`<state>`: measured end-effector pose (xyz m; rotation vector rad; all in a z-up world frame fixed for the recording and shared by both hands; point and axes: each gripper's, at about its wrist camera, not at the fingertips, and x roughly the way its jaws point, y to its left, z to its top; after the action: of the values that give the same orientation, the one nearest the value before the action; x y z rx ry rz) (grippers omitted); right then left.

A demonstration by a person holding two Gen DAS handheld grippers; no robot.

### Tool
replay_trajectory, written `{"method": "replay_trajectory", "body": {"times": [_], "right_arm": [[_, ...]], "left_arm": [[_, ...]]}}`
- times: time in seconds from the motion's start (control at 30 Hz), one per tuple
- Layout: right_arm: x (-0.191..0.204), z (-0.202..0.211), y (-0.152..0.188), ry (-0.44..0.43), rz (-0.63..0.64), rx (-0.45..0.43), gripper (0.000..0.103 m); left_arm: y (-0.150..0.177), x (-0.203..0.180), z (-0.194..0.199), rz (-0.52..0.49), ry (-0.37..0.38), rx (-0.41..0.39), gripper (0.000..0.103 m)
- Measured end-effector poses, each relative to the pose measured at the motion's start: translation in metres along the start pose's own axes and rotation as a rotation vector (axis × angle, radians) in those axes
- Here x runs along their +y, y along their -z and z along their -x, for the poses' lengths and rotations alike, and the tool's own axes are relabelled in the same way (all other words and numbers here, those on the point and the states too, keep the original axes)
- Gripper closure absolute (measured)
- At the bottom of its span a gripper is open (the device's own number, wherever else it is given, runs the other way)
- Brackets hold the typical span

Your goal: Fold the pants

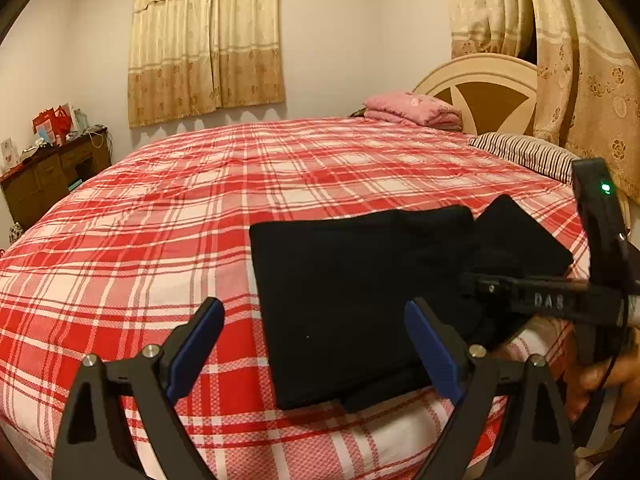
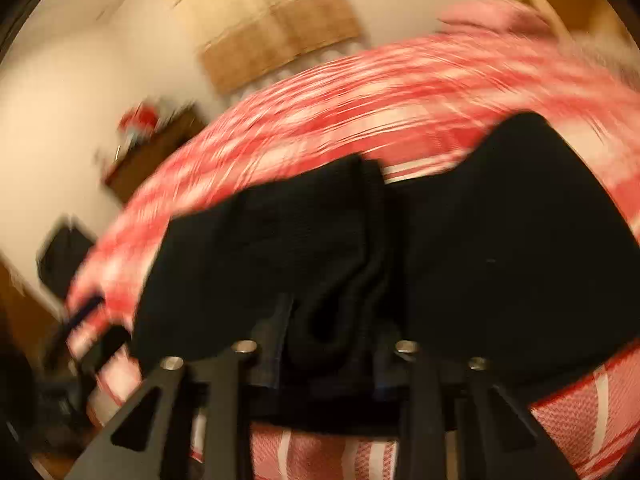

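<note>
The black pants [image 1: 360,292] lie folded into a thick rectangle on the red plaid bed [image 1: 180,200]. My left gripper [image 1: 316,320] is open and empty, its blue-padded fingers [image 1: 200,344] spread just in front of the pants' near left edge. My right gripper shows in the left wrist view [image 1: 552,300] at the pants' right side. In the blurred right wrist view my right gripper [image 2: 332,332] is shut on a bunched fold of the black pants [image 2: 500,248], holding it up.
A striped pillow [image 1: 528,152] and a folded pink blanket [image 1: 412,110] lie at the head of the bed by the headboard [image 1: 488,88]. A dark wooden cabinet [image 1: 52,176] with clutter stands at the far left wall.
</note>
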<state>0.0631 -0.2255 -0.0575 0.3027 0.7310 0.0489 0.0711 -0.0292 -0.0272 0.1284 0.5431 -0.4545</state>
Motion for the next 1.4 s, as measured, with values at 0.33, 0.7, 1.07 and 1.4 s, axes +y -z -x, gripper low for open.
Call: {"method": "replay_trajectory", "body": {"times": [0.33,0.7,1.07,1.4], "right_arm": [[0.023,0.078,-0.022,0.161,0.385,-0.292,0.084],[-0.075,0.049,-0.002,0.271,0.223,-0.141,0.084],[-0.073,0.057,-0.005,0.288,0.261,-0.124,0.083],[-0.101,0.056,-0.005,0.195,0.104,-0.107,0.081]], "left_arm": [[0.001,0.035,0.002,0.101,-0.068,0.001,0.009],[0.004,0.02,-0.01,0.066,-0.058,0.037,0.009],[-0.009,0.001,-0.015,0.019,-0.032,0.03,0.009],[-0.015,-0.032,-0.043,-0.047,-0.09,0.098,0.009]]}}
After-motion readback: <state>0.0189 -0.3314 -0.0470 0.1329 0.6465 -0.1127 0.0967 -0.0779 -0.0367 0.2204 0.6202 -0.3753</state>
